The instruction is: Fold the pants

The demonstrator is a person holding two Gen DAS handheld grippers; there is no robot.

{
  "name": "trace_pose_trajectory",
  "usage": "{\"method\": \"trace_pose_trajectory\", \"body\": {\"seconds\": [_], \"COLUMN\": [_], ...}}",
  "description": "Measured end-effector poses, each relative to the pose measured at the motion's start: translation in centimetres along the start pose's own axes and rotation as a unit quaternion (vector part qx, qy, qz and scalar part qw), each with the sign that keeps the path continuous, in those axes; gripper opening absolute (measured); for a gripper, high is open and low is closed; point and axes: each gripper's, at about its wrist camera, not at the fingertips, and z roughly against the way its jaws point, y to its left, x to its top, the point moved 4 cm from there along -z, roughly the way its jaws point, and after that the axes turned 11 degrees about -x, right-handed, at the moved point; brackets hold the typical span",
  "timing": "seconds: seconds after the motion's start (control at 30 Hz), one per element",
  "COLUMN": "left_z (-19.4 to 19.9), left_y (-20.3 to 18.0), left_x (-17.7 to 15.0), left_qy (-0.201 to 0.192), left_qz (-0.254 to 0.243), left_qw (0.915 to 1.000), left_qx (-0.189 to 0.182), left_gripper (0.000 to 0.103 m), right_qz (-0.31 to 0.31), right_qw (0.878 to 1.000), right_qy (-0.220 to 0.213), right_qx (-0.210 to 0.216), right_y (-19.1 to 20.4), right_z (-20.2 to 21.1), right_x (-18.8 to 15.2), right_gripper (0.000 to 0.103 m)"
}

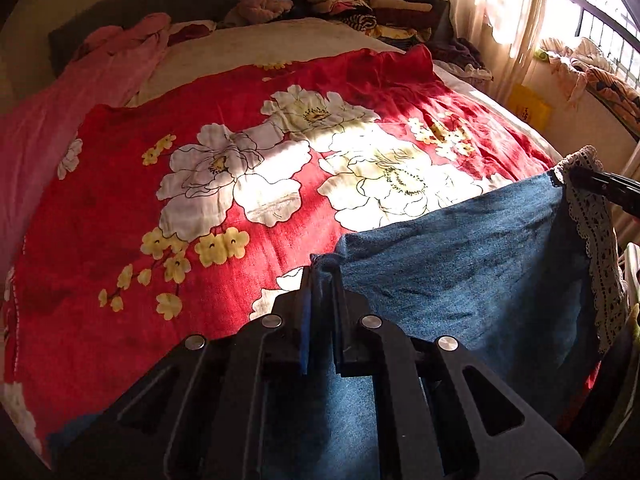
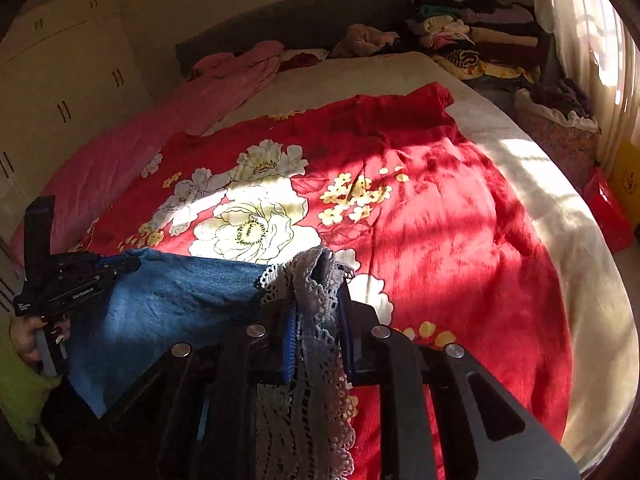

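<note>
Pants: I hold the denim pants [image 1: 460, 256] stretched in the air over the near edge of the bed [image 2: 520, 168], long axis running gripper to gripper.
Left gripper [image 1: 320, 276]: jaws clamped on one denim corner.
Right gripper [image 2: 316, 300]: jaws pinched on the lace trim [image 2: 308, 280] at the other corner.
Room: the red floral blanket [image 1: 200, 240] lies flat ahead, bare for laying down; clothes pile [image 2: 472, 40] sits at the far corner.
</note>
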Motion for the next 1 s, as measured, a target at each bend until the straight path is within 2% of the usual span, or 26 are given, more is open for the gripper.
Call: {"method": "trace_pose_trajectory", "body": {"seconds": [0.1,0.23,0.33,0.43,0.5,0.53,0.6,0.67,0.83,1.0], "left_z": [-1.9,-4.1,-4.7,-4.4,-4.0,-3.8,-3.2,-2.7,-1.0,1.6], "left_y": [-0.1,0.3,0.2,0.3,0.5,0.6,0.8,0.9,0.7,0.2], "left_x": [0.0,-1.1,-1.8,-1.6,-1.4,-1.4,-1.5,-1.6,-2.0,-2.6], "left_qy": [0.007,0.014,0.013,0.014,0.014,0.014,0.012,0.012,0.0,-0.019], "left_qz": [-0.004,-0.003,-0.011,-0.005,0.002,0.003,0.011,0.021,0.026,0.032], "left_qw": [0.9999,0.9993,0.9989,0.999,0.999,0.999,0.9992,0.9993,0.9995,0.9993], "left_qx": [0.014,0.033,0.043,0.043,0.042,0.043,0.037,0.029,0.02,0.006], "left_gripper": [0.003,0.003,0.007,0.01,0.016,0.018,0.028,0.034,0.046,0.059], "right_qz": [0.011,0.01,0.01,0.011,0.007,0.001,-0.015,-0.026,-0.037,-0.038], "right_qw": [0.999,0.996,0.995,0.994,0.994,0.994,0.995,0.996,0.998,0.999], "right_qy": [0.026,0.08,0.084,0.082,0.081,0.079,0.069,0.056,0.027,0.013], "right_qx": [-0.024,-0.041,-0.049,-0.064,-0.076,-0.079,-0.068,-0.065,-0.045,-0.032], "right_y": [-0.4,-0.6,-0.7,-0.9,-1.0,-1.2,-1.4,-1.6,-1.5,-1.3], "right_z": [-3.0,-7.2,-8.0,-7.8,-7.2,-6.8,-5.6,-4.1,-0.2,3.2], "right_x": [0.3,-1.5,-2.1,-2.1,-2.0,-1.9,-1.8,-1.6,-2.2,-4.2], "right_gripper": [0.016,0.017,0.02,0.028,0.04,0.044,0.046,0.057,0.062,0.067]}}
